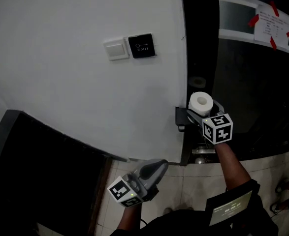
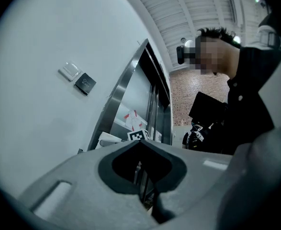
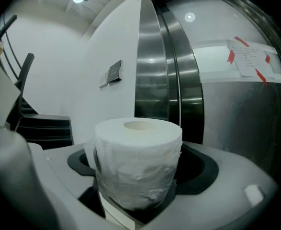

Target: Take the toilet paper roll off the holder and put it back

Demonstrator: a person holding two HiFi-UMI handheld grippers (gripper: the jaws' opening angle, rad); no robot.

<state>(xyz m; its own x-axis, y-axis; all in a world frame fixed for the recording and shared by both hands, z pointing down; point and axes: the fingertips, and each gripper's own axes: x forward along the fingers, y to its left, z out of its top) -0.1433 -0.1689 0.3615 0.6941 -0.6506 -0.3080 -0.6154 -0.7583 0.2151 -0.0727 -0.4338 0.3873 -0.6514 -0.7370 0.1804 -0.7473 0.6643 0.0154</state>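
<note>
Rolls: one toilet paper roll (image 3: 138, 162), upright, clamped in right claw (image 1: 198, 113); left claw (image 1: 160, 165) closed, empty.

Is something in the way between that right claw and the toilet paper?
Nothing visible is. The right gripper has its jaws closed against both sides of the toilet paper roll, with no other object between them.

Toilet paper roll (image 1: 201, 102) stands upright between the jaws of the right gripper (image 1: 200, 115), just right of the wall (image 1: 75, 92); left gripper (image 1: 154, 170) sits nearer, further left.
</note>
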